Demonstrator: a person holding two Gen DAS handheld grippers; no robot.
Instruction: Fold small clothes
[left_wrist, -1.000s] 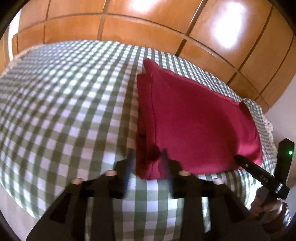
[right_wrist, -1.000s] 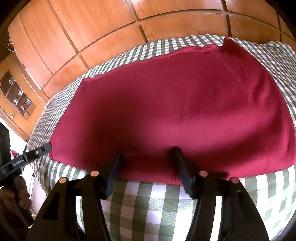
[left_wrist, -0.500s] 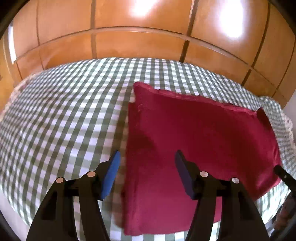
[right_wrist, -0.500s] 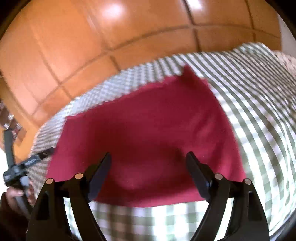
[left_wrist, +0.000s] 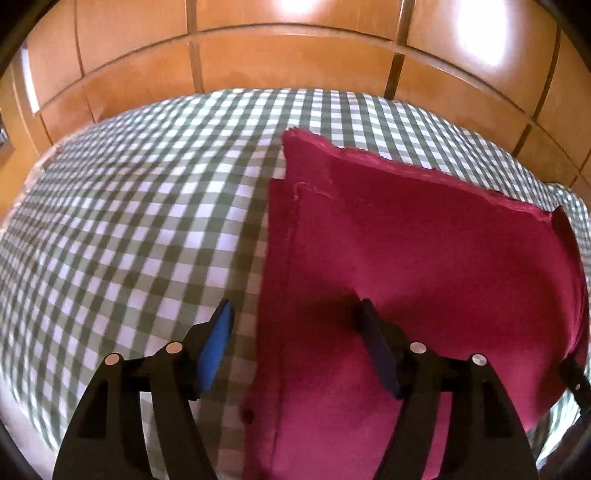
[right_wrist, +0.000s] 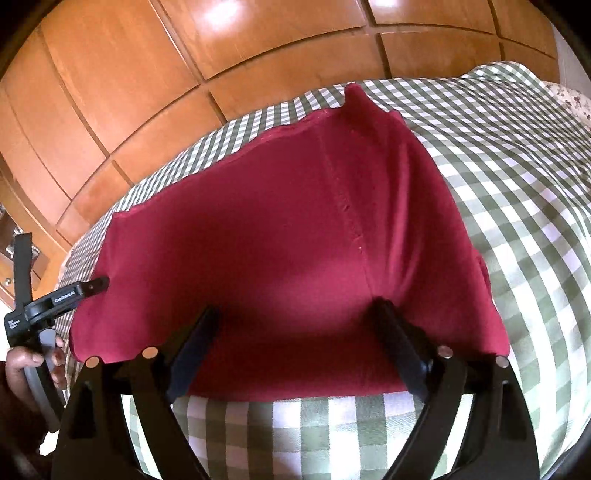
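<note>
On top of the green-and-white checked cloth covering the table (left_wrist: 140, 229) sits the dark red knit garment (left_wrist: 424, 258), already folded into a flat-ish rectangle with a stitched hem along its left side. A second ago both grippers were pinched down at its near edge; now the left black two-finger gripper (left_wrist: 293, 328) has let go and spread wide, one finger over the checks and one over the red fabric, nothing held. Same story with the right black two-finger gripper (right_wrist: 295, 328): fingers splayed apart above the near edge, gripping nothing. So that fold looks released and laid down, I'd say. The garment sits near the front edge, orange wooden panelling (right_wrist: 184, 74) behind. Probably one more fold or a tidy-up next, judging by the loose corner at the far right.
</note>
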